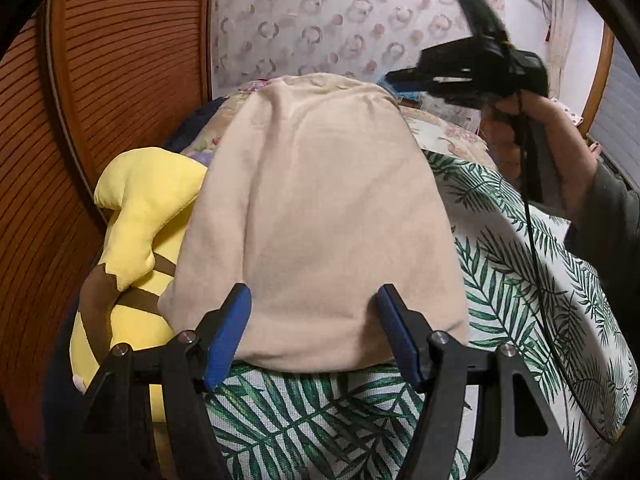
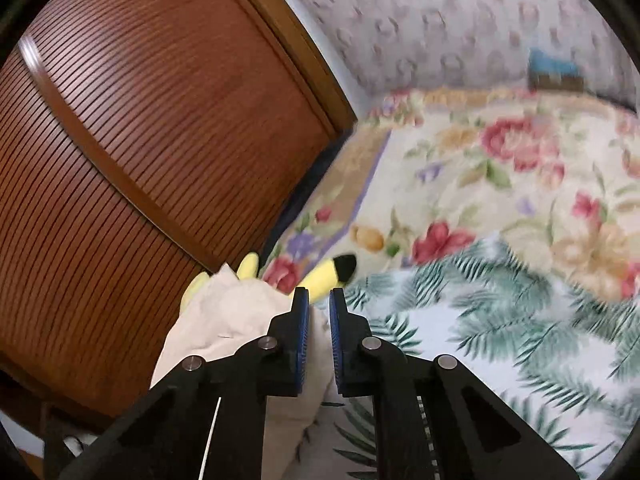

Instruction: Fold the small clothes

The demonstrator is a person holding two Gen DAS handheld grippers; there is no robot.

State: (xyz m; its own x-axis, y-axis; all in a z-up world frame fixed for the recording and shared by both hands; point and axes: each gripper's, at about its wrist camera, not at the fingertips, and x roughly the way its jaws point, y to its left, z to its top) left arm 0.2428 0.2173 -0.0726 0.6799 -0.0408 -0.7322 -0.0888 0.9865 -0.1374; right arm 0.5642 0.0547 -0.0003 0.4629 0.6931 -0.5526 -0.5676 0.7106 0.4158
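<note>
A beige garment [image 1: 320, 216] lies folded flat on the palm-leaf sheet [image 1: 532, 280], partly over a yellow plush toy [image 1: 140, 216]. My left gripper [image 1: 314, 304] is open, its blue fingers [image 1: 230, 332] just above the garment's near edge, holding nothing. My right gripper [image 1: 404, 78] is raised in the air at the upper right, held by a hand. In the right wrist view the right gripper [image 2: 319, 312] has its jaws nearly together with a narrow gap and nothing between them; the beige garment [image 2: 224, 320] lies below and to its left.
A brown slatted wooden door [image 1: 100, 92] stands at the left. A floral quilt [image 2: 500, 168] covers the bed beyond the leaf sheet. The plush's black-tipped ear [image 2: 336, 270] pokes out near the garment. A black cable [image 1: 536, 264] hangs from the right gripper. Patterned wallpaper is behind.
</note>
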